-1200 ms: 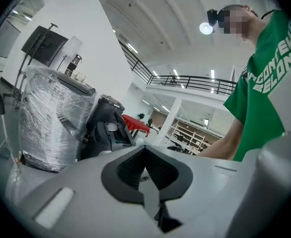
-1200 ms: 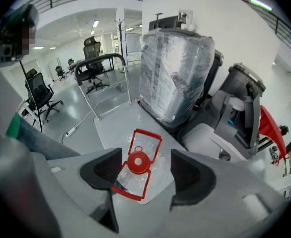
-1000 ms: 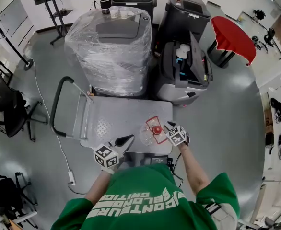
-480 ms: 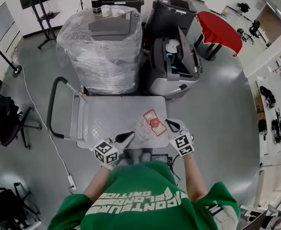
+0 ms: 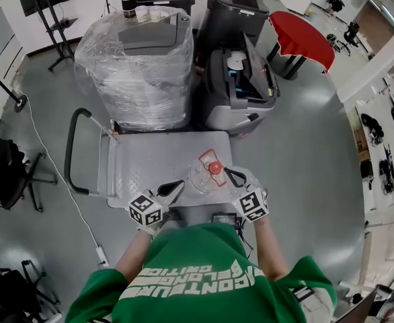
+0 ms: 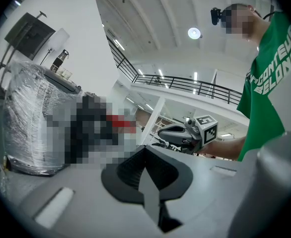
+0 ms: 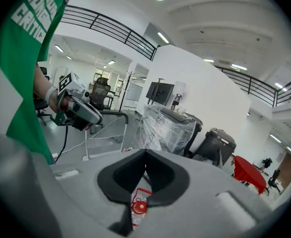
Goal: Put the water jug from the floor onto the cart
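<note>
A curved black tubular handle (image 5: 70,155) is seen at the left end of the flat grey metal platform cart (image 5: 150,159), which is parked in front of a large machine wrapped in clear plastic film (image 5: 133,73). The left gripper (image 5: 173,188) is held over the cart's near edge. Its 2 jaws are pressed together, with nothing gripped between them. Just to its right, the clear plastic water jug with a red cap and red-edged label (image 5: 208,171) is found resting on the cart's deck, towards the near right corner. The right gripper (image 5: 232,175) is held just beside the jug, on its right. Its 2 jaws are closed fully on nothing, and the jug's red cap is seen below them in the right gripper view. A table draped in red cloth (image 5: 303,38) is seen well apart at the right
</note>
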A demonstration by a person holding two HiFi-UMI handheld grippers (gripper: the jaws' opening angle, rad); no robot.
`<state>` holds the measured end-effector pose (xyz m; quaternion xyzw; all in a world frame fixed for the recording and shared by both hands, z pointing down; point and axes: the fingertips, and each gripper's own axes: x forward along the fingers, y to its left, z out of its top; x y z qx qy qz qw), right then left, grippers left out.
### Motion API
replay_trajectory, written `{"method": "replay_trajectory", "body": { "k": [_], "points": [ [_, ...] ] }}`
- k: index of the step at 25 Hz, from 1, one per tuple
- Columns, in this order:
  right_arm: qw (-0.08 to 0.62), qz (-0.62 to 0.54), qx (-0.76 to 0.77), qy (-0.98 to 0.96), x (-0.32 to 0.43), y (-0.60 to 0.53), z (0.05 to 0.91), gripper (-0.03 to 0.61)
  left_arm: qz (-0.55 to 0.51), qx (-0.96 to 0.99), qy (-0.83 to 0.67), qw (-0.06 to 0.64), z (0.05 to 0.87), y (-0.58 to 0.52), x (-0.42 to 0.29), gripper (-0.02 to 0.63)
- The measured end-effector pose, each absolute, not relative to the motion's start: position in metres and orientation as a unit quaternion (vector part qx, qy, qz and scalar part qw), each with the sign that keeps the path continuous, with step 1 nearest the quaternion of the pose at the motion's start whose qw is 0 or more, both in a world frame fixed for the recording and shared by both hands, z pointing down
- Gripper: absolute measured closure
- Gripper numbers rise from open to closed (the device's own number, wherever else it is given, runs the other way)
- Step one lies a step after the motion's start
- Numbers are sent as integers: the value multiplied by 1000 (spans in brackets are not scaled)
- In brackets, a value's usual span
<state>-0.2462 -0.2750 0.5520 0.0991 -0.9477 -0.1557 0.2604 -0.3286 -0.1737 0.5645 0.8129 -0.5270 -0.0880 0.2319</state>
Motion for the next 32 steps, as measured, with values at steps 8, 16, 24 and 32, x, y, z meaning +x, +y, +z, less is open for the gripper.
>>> {"method": "replay_trajectory", "body": {
  "k": [8,16,24,32],
  "points": [
    [265,-157,88,-947,-235,-287,558,586,-93,800,-547,229,567,-190,-328,604],
    [249,-141,79,-955,-210,-308,556,586,-96,786,-563,234,567,-210,-303,604],
    [247,-119,70,-959,-181,-324,567,586,-89,785,-566,237,566,-232,-271,604],
    [242,-106,68,-962,-160,-341,575,586,-79,784,-568,235,565,-247,-247,604]
  ]
}}
